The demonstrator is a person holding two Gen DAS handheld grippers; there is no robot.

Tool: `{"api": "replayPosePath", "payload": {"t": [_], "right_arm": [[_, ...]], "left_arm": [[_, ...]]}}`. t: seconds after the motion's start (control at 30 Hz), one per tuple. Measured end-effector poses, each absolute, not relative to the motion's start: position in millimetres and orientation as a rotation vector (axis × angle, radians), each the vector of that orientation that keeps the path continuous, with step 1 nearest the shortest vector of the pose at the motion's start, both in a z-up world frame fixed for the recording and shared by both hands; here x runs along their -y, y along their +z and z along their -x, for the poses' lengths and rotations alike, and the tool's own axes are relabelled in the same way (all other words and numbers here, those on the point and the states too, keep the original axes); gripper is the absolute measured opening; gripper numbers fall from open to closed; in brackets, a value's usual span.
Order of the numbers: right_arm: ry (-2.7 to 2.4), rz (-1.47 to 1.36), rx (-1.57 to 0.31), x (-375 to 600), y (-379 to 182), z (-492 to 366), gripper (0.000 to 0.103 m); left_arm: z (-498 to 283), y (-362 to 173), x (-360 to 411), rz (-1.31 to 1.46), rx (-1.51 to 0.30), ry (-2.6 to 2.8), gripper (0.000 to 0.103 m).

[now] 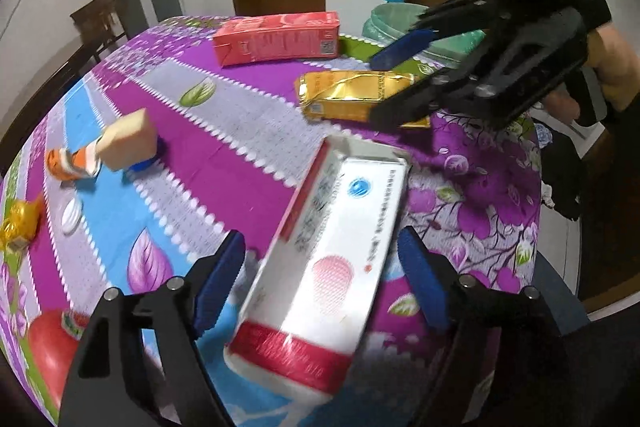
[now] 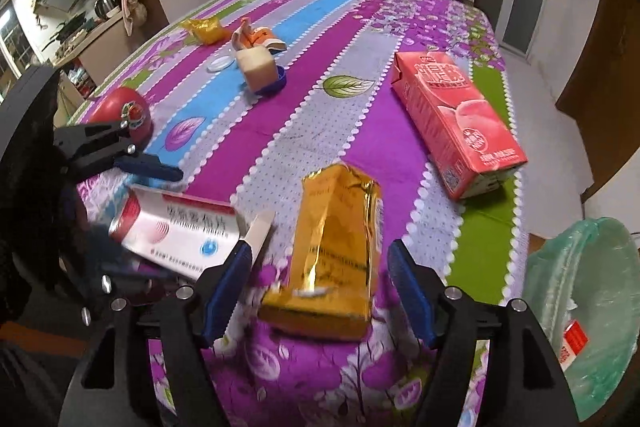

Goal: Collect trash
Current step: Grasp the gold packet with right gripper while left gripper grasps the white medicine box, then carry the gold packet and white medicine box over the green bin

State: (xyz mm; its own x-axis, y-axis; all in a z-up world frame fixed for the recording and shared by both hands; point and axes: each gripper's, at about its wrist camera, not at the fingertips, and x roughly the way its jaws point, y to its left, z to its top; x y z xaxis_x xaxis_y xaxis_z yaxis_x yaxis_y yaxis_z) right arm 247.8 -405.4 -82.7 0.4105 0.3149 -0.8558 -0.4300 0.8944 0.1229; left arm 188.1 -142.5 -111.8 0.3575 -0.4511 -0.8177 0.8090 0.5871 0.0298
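Observation:
A white and red medicine box (image 1: pixel 324 267) lies on the flowered tablecloth (image 1: pixel 224 131) between the blue pads of my left gripper (image 1: pixel 320 239). The jaws stand open, with a gap on both sides of the box. A crumpled gold carton (image 2: pixel 336 251) lies flat between the pads of my right gripper (image 2: pixel 320 247), which is also open and not touching it. In the left wrist view the right gripper (image 1: pixel 376 89) straddles the gold carton (image 1: pixel 352 95). A trash bin lined with a green bag (image 2: pixel 580 307) stands off the table's edge.
A pink drink carton (image 2: pixel 456 123) lies near the table's edge by the bin. Farther across are a beige block on a blue cap (image 2: pixel 260 69), an orange wrapper (image 2: pixel 256 37), a gold wrapper (image 2: pixel 206 27), a white lid (image 2: pixel 220 63) and a red round pack (image 2: pixel 120 111). Chairs stand beyond.

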Motion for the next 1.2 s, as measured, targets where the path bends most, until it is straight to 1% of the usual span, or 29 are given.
{"api": "replayPosePath", "payload": {"t": [0.07,0.1,0.13,0.17,0.2,0.23,0.27,0.33,0.43,0.53,0.67,0.77,0.97,1.2], "right_arm": [[0.462,0.116,-1.068,404,-87,-255,0.07],[0.451,0.137,-1.079,401,-90,-258,0.066],[0.446,0.157,-1.085,397,-92,-259,0.06],[0.434,0.181,-1.082,394,-94,-259,0.057],[0.431,0.194,-1.081,391,-95,-258,0.049],[0.429,0.203,-1.08,390,-97,-257,0.047],[0.419,0.217,-1.071,387,-98,-255,0.047],[0.404,0.229,-1.054,385,-100,-252,0.046],[0.379,0.219,-1.015,387,-102,-245,0.045],[0.35,0.193,-0.962,387,-103,-232,0.043],[0.318,0.166,-0.871,383,-97,-213,0.042],[0.3,0.119,-0.769,379,-83,-192,0.042],[0.272,0.058,-0.581,360,-58,-152,0.042],[0.252,0.053,-0.423,343,-27,-101,0.042]], "left_arm": [[-188,-115,146,-0.49,-0.877,-0.852,0.077],[-189,-116,148,-0.485,-0.872,-0.85,0.078],[-189,-116,147,-0.477,-0.874,-0.851,0.078],[-189,-117,146,-0.466,-0.873,-0.852,0.076],[-187,-116,144,-0.452,-0.868,-0.852,0.067],[-186,-116,143,-0.448,-0.858,-0.847,0.062],[-183,-115,142,-0.446,-0.851,-0.841,0.06],[-177,-115,142,-0.449,-0.833,-0.822,0.052],[-168,-113,142,-0.459,-0.8,-0.756,0.048],[-162,-110,135,-0.43,-0.78,-0.69,0.046],[-158,-103,119,-0.353,-0.776,-0.592,0.046],[-153,-89,102,-0.285,-0.733,-0.492,0.046],[-128,-56,67,-0.182,-0.582,-0.287,0.046],[-90,-26,41,-0.091,-0.408,-0.053,0.048]]}}
